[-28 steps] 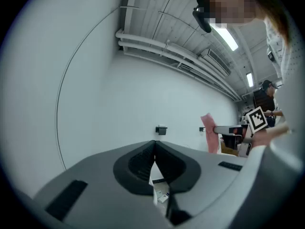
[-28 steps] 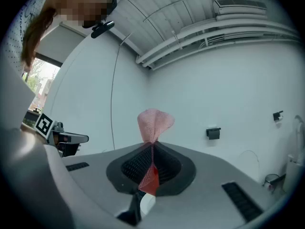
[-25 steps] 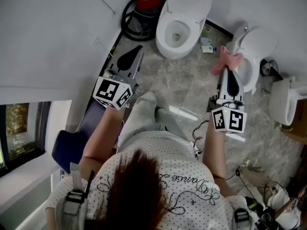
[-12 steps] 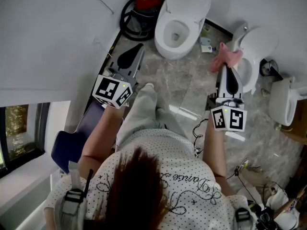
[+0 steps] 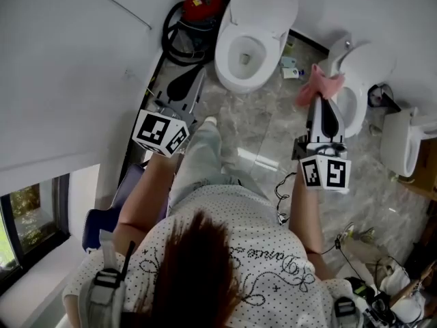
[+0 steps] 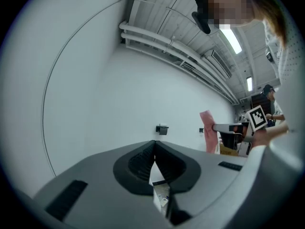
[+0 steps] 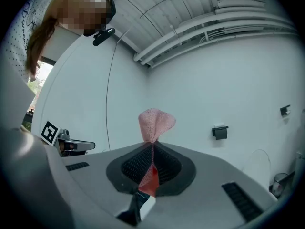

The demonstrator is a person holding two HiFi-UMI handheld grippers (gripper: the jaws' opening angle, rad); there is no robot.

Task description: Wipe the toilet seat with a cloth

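Note:
A white toilet (image 5: 249,39) with its lid up stands at the top centre of the head view. A second white toilet (image 5: 358,80) sits to its right. My right gripper (image 5: 319,98) is shut on a pink cloth (image 5: 315,82), held in the air beside that second toilet. In the right gripper view the cloth (image 7: 155,123) sticks up from the closed jaws of the right gripper (image 7: 151,147). My left gripper (image 5: 196,72) hovers over the floor left of the first toilet. In its own view the left gripper (image 6: 154,144) is shut with nothing in it.
A red canister with a black hose (image 5: 194,9) lies left of the first toilet. A third white fixture (image 5: 399,142) stands at the right edge. Cables (image 5: 283,190) trail on the marble floor. A dark paper holder (image 7: 219,131) hangs on the white wall.
The person has stepped slightly forward, one leg moving ahead. The right gripper with the cloth has drifted a little up and left. The left gripper has barely moved.

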